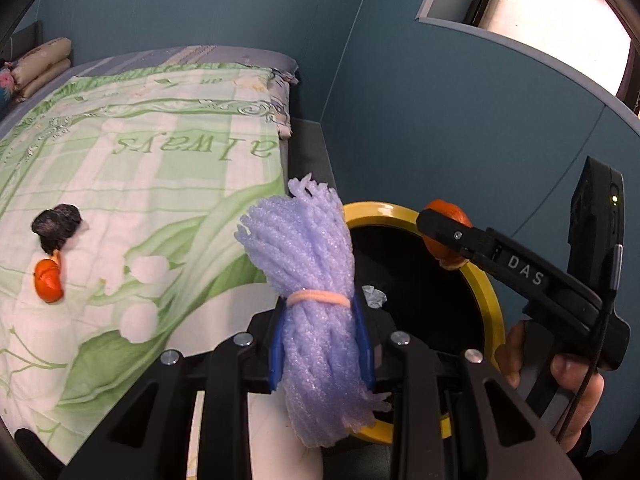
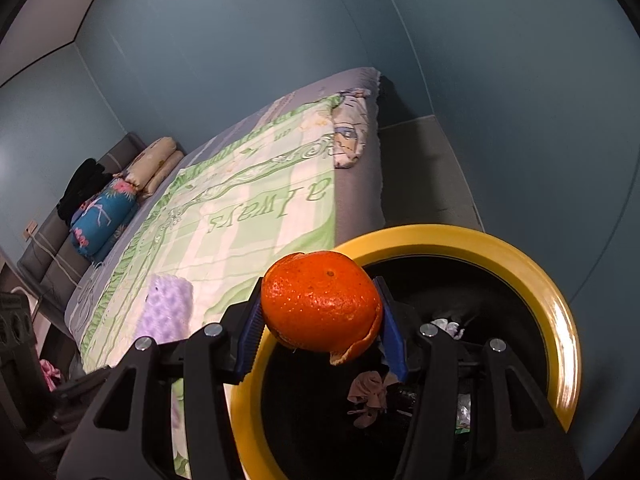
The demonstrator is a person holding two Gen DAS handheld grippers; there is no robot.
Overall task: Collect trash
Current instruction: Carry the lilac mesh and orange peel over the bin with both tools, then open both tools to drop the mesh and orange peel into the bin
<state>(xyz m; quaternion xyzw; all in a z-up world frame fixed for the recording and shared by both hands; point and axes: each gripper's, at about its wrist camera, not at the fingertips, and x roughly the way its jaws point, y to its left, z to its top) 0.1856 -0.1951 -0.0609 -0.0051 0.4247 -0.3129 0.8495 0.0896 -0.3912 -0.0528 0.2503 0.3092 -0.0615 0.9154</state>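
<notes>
Left tongs (image 1: 323,344): we pinch lilac foam-net bundle (image 1: 316,276) tied with pink band, at yellow-rimmed black bin (image 1: 490,292), for dropping.
Right tongs (image 2: 320,334): we clamp orange peel shell (image 2: 320,300) over bin mouth.
Bin contents dim, partly hidden.
Bed (image 1: 168,168): orange peel scrap (image 1: 49,280), dark lump (image 1: 58,226) unidentifiable, uncollected.

Dim room, blown-out window (image 1: 560,12), fisheye warp, dark corners.

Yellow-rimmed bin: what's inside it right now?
Inside the bin: a crumpled white scrap, a brownish wad, something shiny. The orange peel and gripper frame cover the rest.
</notes>
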